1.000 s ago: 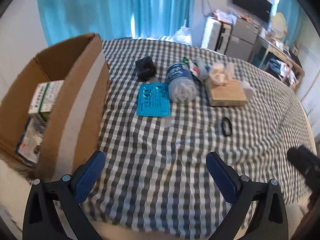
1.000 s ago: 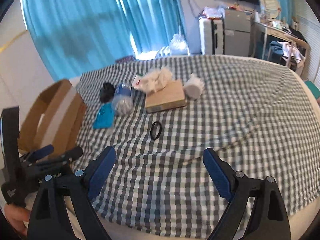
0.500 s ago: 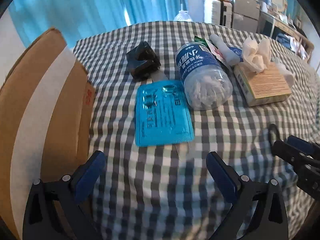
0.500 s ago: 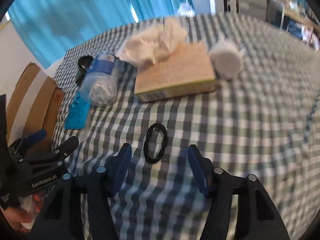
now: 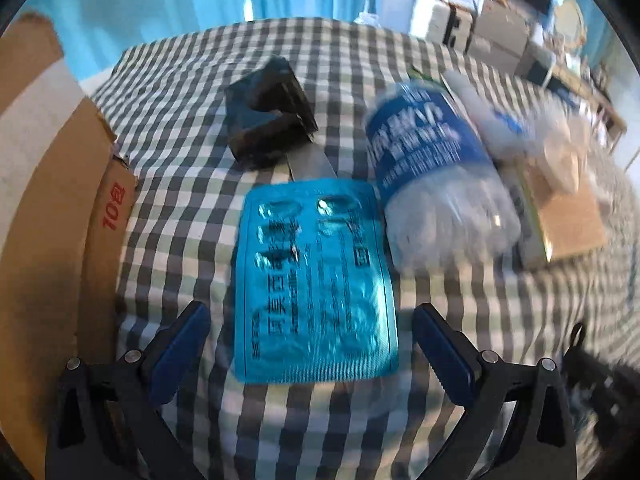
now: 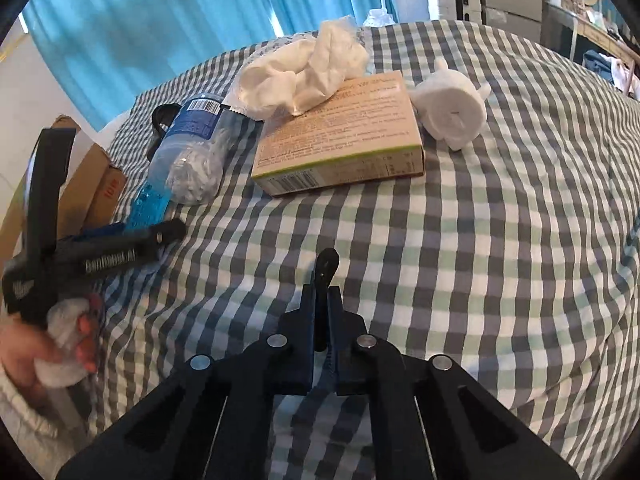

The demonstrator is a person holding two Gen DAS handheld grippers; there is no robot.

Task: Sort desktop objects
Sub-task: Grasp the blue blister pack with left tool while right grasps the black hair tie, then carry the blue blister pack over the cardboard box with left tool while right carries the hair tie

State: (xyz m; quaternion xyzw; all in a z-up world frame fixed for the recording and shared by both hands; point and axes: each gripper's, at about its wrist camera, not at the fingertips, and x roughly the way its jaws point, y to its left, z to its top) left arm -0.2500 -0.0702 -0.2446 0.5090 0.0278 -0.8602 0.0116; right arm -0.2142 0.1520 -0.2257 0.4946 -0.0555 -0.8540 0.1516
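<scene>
A blue blister pack (image 5: 316,280) lies flat on the checked cloth, and my left gripper (image 5: 310,320) stands open with a blue finger on either side of its near end, not pressing on it. My right gripper (image 6: 322,292) is shut on a black elastic ring (image 6: 327,266), whose loop sticks out past the fingertips, low over the cloth. From the right wrist, the left gripper (image 6: 160,236) shows at the left with the blister pack (image 6: 146,204) in front of it. A clear bottle with a blue label (image 5: 432,184) lies beside the pack.
A cardboard box (image 5: 48,200) stands at the left edge. A small black box (image 5: 268,116) sits behind the pack. A tan tissue box (image 6: 340,144) with crumpled tissue (image 6: 312,64) and a white roll (image 6: 452,108) lie further back. A hand (image 6: 24,344) holds the left gripper.
Both grippers came down and forward toward the cloth. The right jaws closed from wide open onto the black ring. The left gripper now straddles the blister pack.
</scene>
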